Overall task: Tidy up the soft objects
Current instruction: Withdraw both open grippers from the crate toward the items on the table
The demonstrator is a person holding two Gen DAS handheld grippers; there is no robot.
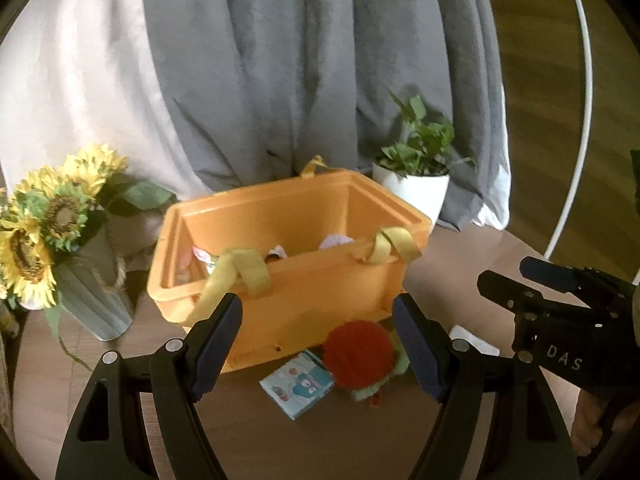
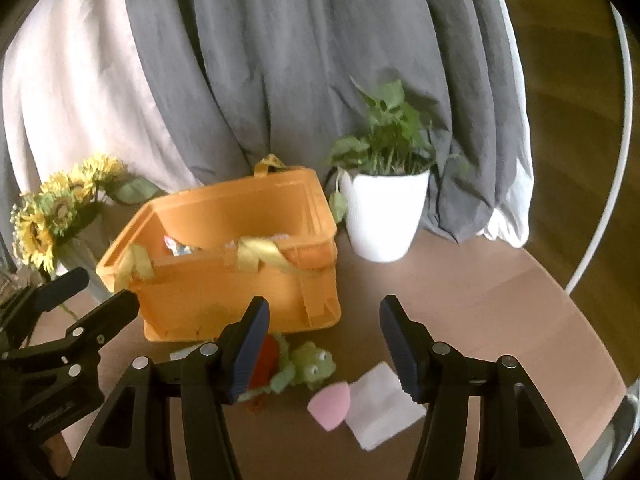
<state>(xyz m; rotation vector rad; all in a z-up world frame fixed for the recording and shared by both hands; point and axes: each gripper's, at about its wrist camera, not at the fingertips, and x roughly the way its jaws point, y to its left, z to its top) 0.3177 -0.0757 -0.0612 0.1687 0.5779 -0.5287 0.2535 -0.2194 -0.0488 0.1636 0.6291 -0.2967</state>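
An orange basket (image 1: pixel 304 296) (image 2: pixel 224 296) with yellow strap handles stands on the round wooden table and holds a few small pale items. In front of it lie a plush turtle with a red shell (image 1: pixel 356 354) (image 2: pixel 308 368), a printed tissue pack (image 1: pixel 296 386), a pink sponge (image 2: pixel 330 406) and a white cloth (image 2: pixel 384 404). My left gripper (image 1: pixel 320 344) is open above the turtle, with nothing held. My right gripper (image 2: pixel 324 354) is open above the sponge and cloth, also holding nothing. Each gripper shows in the other's view (image 1: pixel 504 274) (image 2: pixel 106 288).
A vase of sunflowers (image 1: pixel 48 224) (image 2: pixel 52 220) stands left of the basket. A white pot with a green plant (image 1: pixel 416 192) (image 2: pixel 384 212) stands to its right. Grey and white bedding hangs behind. The table edge curves at the right, by a white hoop (image 2: pixel 600 240).
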